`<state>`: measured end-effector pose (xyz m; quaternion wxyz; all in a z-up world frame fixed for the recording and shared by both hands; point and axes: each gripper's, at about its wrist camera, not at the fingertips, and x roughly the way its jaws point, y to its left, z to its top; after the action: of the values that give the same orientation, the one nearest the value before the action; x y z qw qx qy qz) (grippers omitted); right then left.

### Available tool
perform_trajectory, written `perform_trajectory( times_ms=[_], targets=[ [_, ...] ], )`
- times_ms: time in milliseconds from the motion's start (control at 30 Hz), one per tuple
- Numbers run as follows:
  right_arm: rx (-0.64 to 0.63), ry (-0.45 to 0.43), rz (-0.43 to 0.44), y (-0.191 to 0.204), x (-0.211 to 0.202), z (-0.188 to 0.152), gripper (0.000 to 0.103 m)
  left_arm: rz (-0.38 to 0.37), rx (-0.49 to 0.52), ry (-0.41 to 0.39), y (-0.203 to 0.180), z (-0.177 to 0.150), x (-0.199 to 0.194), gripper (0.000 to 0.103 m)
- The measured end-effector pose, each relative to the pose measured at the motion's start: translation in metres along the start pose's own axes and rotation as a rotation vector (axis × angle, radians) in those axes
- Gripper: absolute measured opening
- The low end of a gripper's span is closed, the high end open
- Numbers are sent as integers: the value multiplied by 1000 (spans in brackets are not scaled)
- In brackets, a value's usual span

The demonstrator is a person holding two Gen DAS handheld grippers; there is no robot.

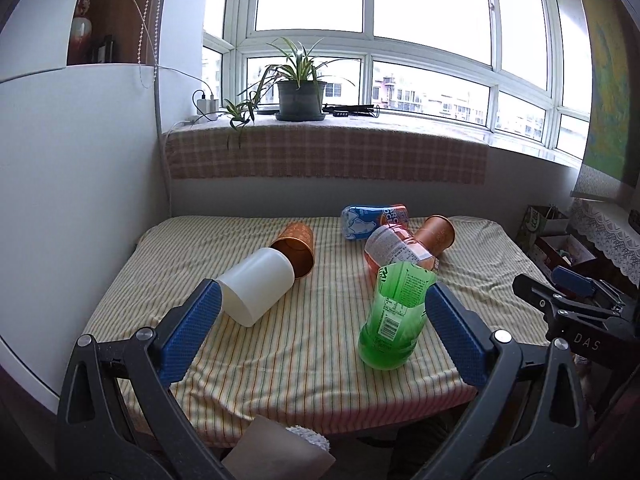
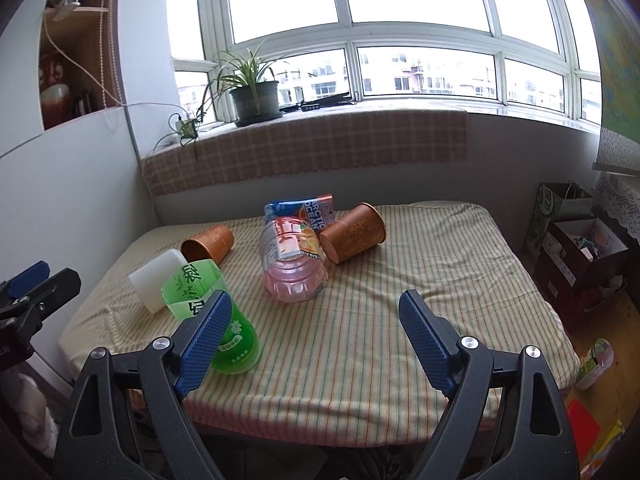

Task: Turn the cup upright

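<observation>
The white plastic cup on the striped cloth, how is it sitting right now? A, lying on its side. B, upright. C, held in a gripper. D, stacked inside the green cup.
A: the white plastic cup lies on its side on the striped cloth, touched by neither open gripper.

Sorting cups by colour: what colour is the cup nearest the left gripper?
White; the white cup shows best in the left wrist view.
</observation>
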<state>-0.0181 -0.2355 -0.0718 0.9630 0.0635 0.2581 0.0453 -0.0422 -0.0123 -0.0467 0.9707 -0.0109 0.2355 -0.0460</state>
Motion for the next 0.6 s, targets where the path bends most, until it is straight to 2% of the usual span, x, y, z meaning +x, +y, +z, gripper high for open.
perform_trajectory(
  times_ms=[600],
  targets=[
    [7,29,11,1,9,-2,86,6,-1,4,2,-3,4,103]
  ],
)
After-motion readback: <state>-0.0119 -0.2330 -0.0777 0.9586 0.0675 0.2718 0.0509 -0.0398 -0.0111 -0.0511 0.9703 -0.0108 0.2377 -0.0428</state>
